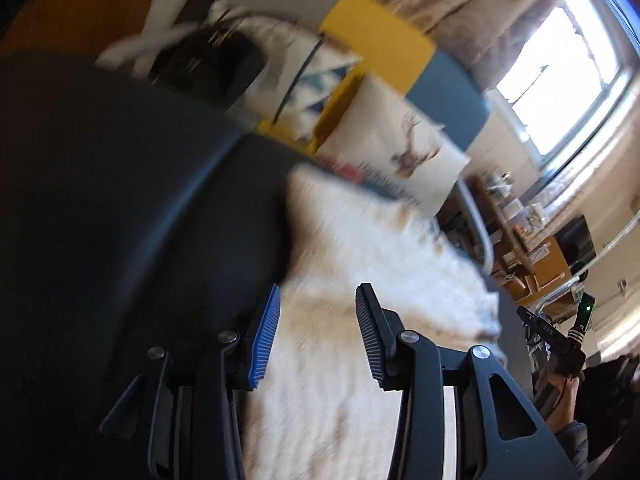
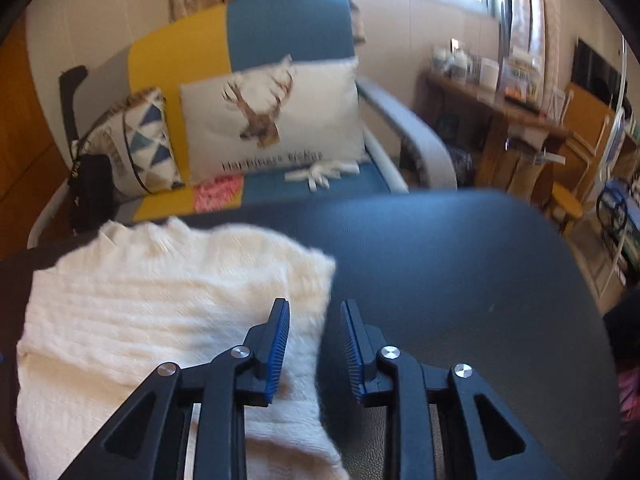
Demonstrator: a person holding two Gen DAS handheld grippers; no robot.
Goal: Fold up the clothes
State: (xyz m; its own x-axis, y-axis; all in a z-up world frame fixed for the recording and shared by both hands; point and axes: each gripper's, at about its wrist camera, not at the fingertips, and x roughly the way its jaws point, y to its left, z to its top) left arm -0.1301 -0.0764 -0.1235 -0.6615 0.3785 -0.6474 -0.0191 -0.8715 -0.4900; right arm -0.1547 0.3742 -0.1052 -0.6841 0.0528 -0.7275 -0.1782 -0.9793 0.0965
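A white knitted garment (image 1: 360, 248) lies folded on the dark round table (image 1: 120, 200). In the left wrist view my left gripper (image 1: 320, 292) hovers over the garment's left edge, jaws apart, with nothing pinched between the pads. In the right wrist view the same garment (image 2: 160, 288) covers the left part of the table (image 2: 460, 264). My right gripper (image 2: 315, 304) is open just above the garment's right edge, the cloth showing below the gap but not gripped. The picture is blurred in both views.
Behind the table stands a blue and yellow sofa (image 2: 288, 28) with a deer cushion (image 2: 272, 120), a triangle-patterned cushion (image 2: 144, 140) and a black bag (image 2: 88, 196). A wooden side table (image 2: 500, 108) with small items is at the right. A hand (image 1: 560, 392) shows at the right edge.
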